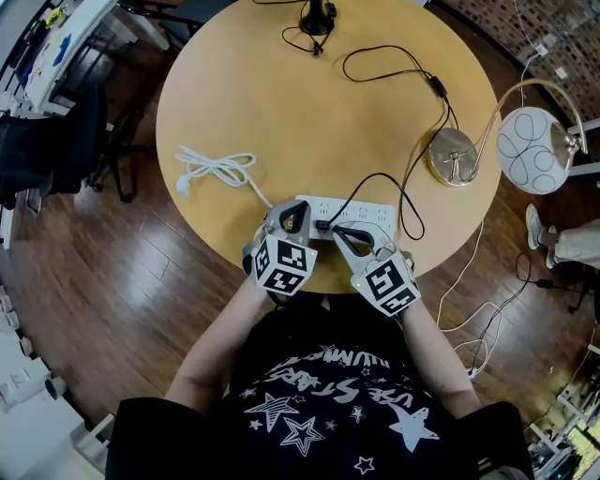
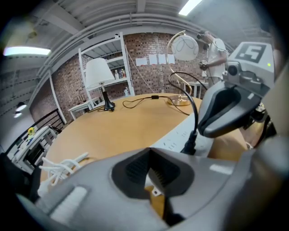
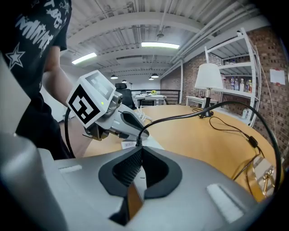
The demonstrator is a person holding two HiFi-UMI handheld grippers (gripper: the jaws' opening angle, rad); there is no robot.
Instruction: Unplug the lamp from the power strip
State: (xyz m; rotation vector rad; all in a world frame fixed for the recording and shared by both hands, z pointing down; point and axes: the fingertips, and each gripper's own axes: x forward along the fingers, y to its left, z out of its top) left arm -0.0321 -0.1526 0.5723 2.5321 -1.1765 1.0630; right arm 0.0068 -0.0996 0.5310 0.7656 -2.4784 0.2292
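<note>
Black T-shirt (image 1: 328, 394) w/ white stars fills the near edge of the head view. 2 bare forearms run out from it and converge on the table (image 1: 281, 94) rim at 6 o'clock.

L arm: forearm angled in toward centre, wrist tipped down. Left gripper (image 1: 294, 216) points to approx 12 o'clock, nose over the L end of the power strip (image 1: 366, 214). In its own view the left gripper (image 2: 149, 152) has both pads meeting at the tips, closed. White of the strip shows below them, but I see nothing clamped.

R arm: forearm comes in from 5 o'clock, wrist also tipped down. Right gripper (image 1: 337, 234) points to approx 11 o'clock. Its own view shows the right gripper (image 3: 137, 151) w/ jaws closed tip to tip and empty, nose just short of the black plug (image 3: 137, 143).

Plug (image 1: 323, 225) is seated in the strip near its L end, between the 2 gripper noses. Strip lies flat at the table's 6 o'clock edge.

Black cord (image 1: 403, 192) arcs from the plug to the 3 o'clock side. Lamp (image 1: 453, 157), brass-look base, stands at approx 4 o'clock, its globe shade hanging off the rim. White cable (image 1: 217, 169) lies coiled at 8 o'clock. A 2nd lamp (image 1: 317, 17) stands at 12 o'clock.
</note>
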